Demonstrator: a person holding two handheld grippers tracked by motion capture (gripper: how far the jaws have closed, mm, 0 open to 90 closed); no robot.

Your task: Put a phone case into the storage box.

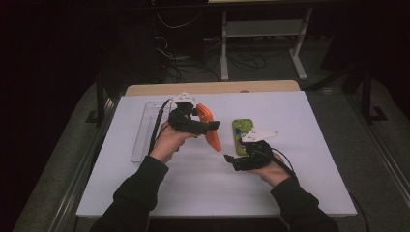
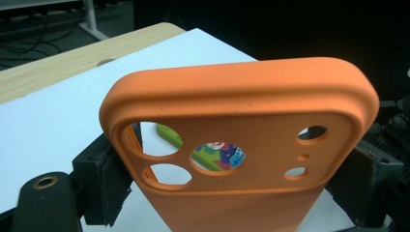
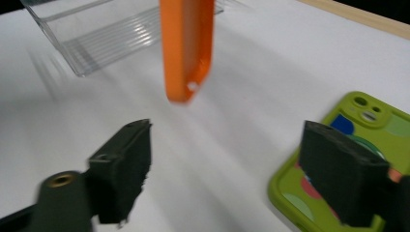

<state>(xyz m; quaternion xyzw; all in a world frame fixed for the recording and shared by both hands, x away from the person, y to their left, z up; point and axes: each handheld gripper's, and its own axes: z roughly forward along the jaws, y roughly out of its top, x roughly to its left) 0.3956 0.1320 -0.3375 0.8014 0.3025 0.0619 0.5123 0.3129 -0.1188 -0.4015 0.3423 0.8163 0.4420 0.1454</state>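
My left gripper [image 1: 212,126] is shut on an orange phone case [image 1: 209,126] and holds it on edge a little above the white table cover [image 1: 193,188]. In the left gripper view the case [image 2: 241,96] stands between the two jaws, its camera cutouts facing me. A green patterned phone case [image 1: 241,133] lies flat on the cover right of centre. My right gripper [image 1: 232,162] hovers just in front of it, open, with nothing between its jaws. In the right gripper view the green case [image 3: 358,121] lies beside the right jaw and the orange case [image 3: 186,48] hangs ahead.
A clear plastic tray [image 1: 145,128] lies along the left side of the cover, and the right gripper view has it [image 3: 96,34] behind the orange case. A wooden table edge [image 1: 212,88] runs along the back. Desk legs and cables stand on the dark floor beyond.
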